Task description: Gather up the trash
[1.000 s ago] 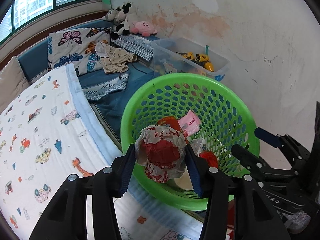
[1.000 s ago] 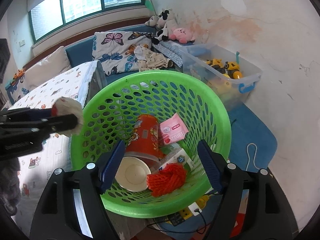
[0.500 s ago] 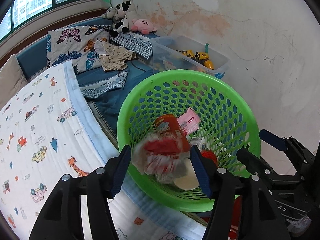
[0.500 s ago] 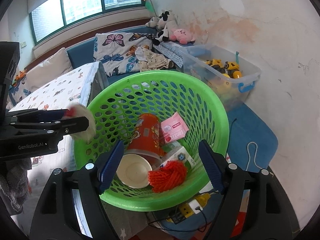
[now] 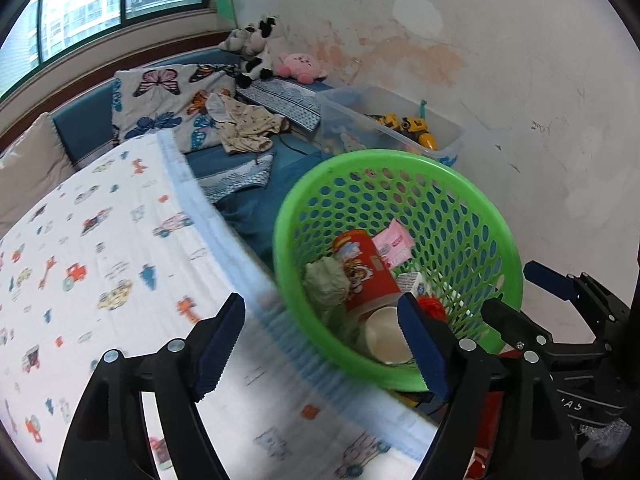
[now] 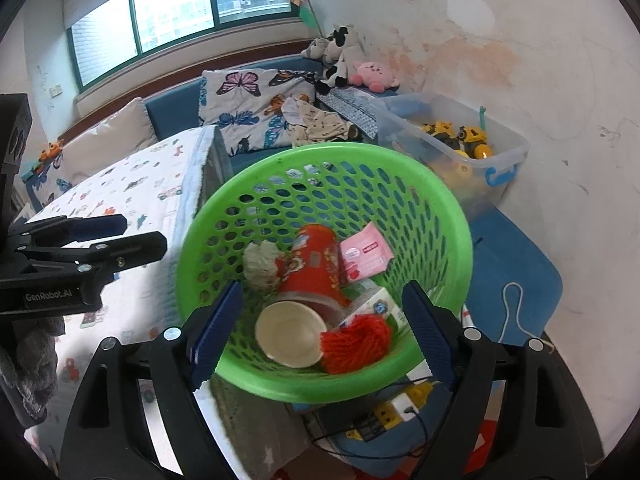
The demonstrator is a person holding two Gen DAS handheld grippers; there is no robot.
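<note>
Wad dropped — crumpled wrapper (image 6: 262, 266) now lies in the green basket (image 6: 240, 376), against the red cup (image 6: 316, 272).

Left gripper (image 5: 320, 346) has just been opening, nothing between its jaws; right gripper (image 6: 320, 330) also spread, empty, straddling the basket's near rim. Wrapper looks light, soft, crushable — pinch its bulk. Basket sits off the bed's (image 5: 100, 240) corner.

Wrapper (image 6: 262, 264) in basket (image 6: 400, 168) — beside cup (image 6: 316, 264)
</note>
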